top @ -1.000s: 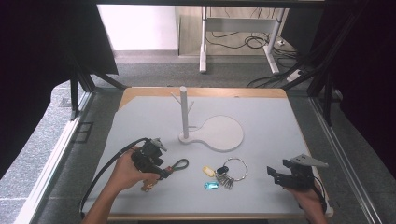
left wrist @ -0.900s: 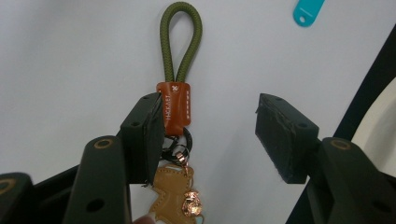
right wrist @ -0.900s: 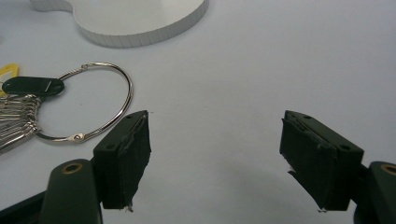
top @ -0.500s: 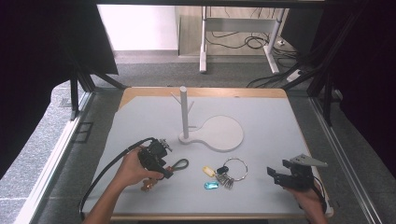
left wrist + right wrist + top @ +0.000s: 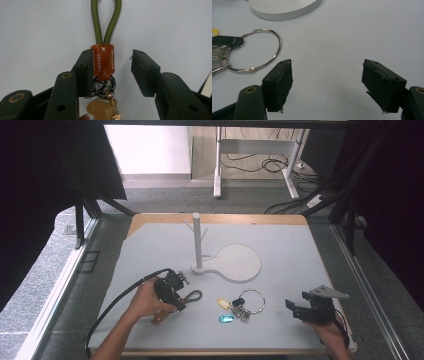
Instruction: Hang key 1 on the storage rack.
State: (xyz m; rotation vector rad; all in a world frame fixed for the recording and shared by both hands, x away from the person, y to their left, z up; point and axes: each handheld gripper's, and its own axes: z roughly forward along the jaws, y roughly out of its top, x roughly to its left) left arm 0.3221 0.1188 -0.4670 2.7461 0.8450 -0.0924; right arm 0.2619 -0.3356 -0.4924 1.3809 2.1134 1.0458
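We are bringing our left tongs [image 5: 111, 72], open, around the green-cord keychain [image 5: 103, 61] at six o'clock of the peg stand [image 5: 198, 240], nothing hung yet, while our right tongs [image 5: 328, 85] are waiting open and empty.

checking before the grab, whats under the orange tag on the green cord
Under the orange tag hang dark metal rings and a tan leather charm. The left gripper's jaw covers the rings' left side.

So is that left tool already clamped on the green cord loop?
Open: the left tool straddles the orange tab of the green cord loop, with a clear gap on one side.
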